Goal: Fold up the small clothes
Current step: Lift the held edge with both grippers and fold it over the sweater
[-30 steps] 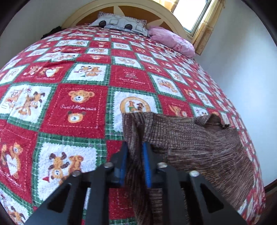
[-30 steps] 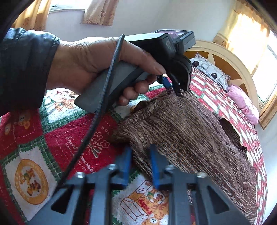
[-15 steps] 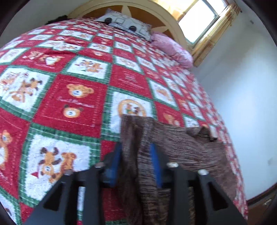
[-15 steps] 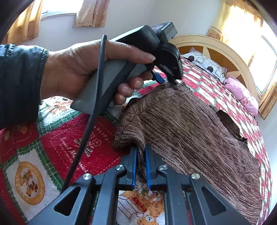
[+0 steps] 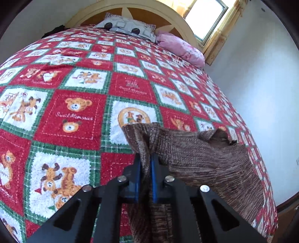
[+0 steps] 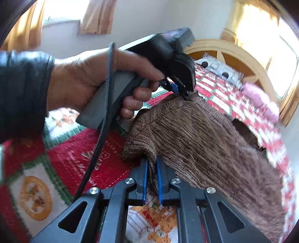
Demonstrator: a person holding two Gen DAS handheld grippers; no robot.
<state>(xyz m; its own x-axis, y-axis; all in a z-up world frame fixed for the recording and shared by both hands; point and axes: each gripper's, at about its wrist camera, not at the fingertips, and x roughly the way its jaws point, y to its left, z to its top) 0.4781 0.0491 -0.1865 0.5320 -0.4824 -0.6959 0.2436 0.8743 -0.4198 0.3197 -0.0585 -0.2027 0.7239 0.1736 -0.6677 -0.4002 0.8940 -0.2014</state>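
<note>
A brown knitted garment [image 5: 205,160] lies on the patchwork bedspread [image 5: 74,112] and is lifted at its near edge. My left gripper [image 5: 145,158] is shut on one corner of the garment, its blue pads pinching bunched cloth. My right gripper [image 6: 151,164] is shut on another corner of the garment [image 6: 205,145]. In the right wrist view the left gripper [image 6: 186,94] shows at the garment's far corner, held by a hand [image 6: 89,80] in a dark sleeve. The cloth hangs taut between the two grips.
The red, green and white bedspread covers the whole bed. A grey patterned pillow [image 5: 127,28] and a pink pillow [image 5: 181,50] lie at the headboard [image 5: 130,13]. A white wall [image 5: 261,93] runs along the bed's right side, with a window [image 5: 207,18] beyond.
Both grippers closed on the garment's corners; the right one was open a second ago. The garment's near edge has risen off the bedspread and both hands have lifted slightly.
</note>
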